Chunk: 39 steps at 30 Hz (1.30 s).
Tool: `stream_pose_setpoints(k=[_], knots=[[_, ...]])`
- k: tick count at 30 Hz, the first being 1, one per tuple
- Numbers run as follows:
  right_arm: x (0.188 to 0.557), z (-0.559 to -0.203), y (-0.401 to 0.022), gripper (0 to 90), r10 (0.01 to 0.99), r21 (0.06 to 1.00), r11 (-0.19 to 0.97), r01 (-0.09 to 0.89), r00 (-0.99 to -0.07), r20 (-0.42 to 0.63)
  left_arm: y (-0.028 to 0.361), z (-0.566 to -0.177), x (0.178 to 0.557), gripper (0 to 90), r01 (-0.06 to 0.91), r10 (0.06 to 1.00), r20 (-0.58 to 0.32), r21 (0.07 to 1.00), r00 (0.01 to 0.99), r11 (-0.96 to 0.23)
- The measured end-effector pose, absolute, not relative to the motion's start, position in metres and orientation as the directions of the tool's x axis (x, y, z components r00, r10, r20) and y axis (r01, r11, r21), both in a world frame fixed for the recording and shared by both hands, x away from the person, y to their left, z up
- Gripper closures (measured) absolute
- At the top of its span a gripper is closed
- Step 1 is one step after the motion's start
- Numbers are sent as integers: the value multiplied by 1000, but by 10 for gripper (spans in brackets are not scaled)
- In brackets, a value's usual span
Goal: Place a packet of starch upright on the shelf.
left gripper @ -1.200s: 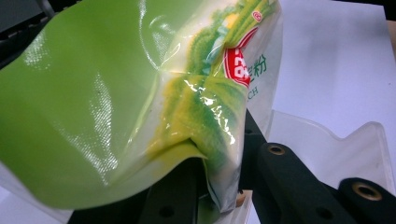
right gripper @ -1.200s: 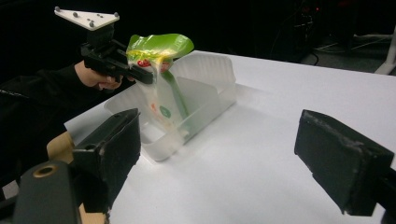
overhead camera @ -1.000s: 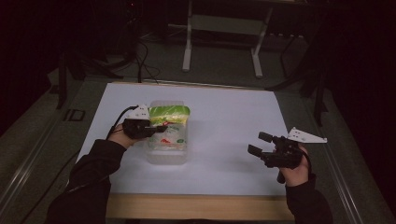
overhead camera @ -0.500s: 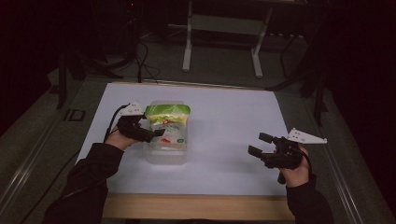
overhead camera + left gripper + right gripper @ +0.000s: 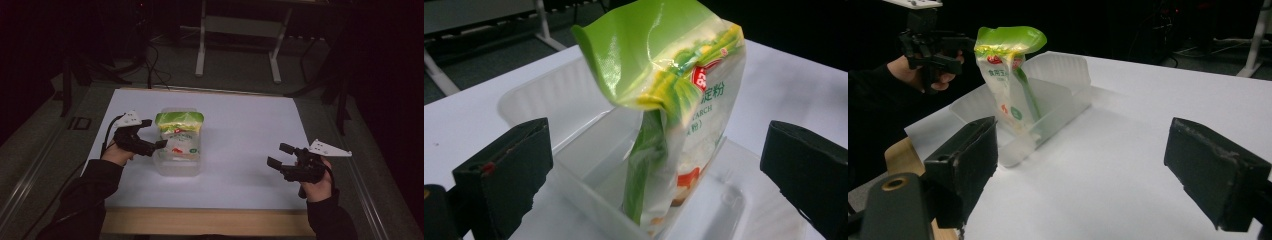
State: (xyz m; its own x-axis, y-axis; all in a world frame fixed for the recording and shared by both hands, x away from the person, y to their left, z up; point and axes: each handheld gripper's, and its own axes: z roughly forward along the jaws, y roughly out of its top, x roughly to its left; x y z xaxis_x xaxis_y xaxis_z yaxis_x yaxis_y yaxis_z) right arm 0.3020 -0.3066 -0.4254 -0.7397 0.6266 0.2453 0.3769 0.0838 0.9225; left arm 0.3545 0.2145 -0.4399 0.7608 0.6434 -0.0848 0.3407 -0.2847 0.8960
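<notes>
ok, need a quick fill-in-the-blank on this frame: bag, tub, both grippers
1. The green bag stands inside the clear plastic ____.
2. The left gripper sits beside the tub with its jaws ____, nothing pressed between them.
3. The right gripper holds ____.
4. The sheet covering the table is ____ in colour.

Missing words: tub; open; nothing; white

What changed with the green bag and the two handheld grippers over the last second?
The left gripper has just opened its jaws, let go of the starch bag and drawn back toward the left. The bag now stands on its own in the clear plastic tub. The right gripper stayed put, open and empty.
</notes>
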Motion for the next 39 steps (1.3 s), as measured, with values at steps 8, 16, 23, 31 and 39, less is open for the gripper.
stream_pose_setpoints(k=[8, 16, 23, 31, 39], knots=[[301, -429, -306, 137, 634, 919, 96, 383, -735, 241, 220, -440, 327, 9, 327, 614, -109, 910, 781, -254], [301, -430, -303, 136, 630, 917, 106, 385, -739, 238, 209, -437, 298, 9, 295, 568, -120, 928, 815, -228], [299, -432, -302, 137, 627, 913, 110, 393, -740, 243, 188, -433, 277, 9, 264, 509, -99, 928, 855, -264], [297, -433, -298, 136, 613, 912, 122, 392, -752, 241, 154, -436, 263, 9, 217, 452, -57, 925, 890, -312], [295, -438, -298, 136, 603, 906, 127, 405, -757, 253, 124, -449, 261, 10, 218, 376, -84, 919, 923, -328]])
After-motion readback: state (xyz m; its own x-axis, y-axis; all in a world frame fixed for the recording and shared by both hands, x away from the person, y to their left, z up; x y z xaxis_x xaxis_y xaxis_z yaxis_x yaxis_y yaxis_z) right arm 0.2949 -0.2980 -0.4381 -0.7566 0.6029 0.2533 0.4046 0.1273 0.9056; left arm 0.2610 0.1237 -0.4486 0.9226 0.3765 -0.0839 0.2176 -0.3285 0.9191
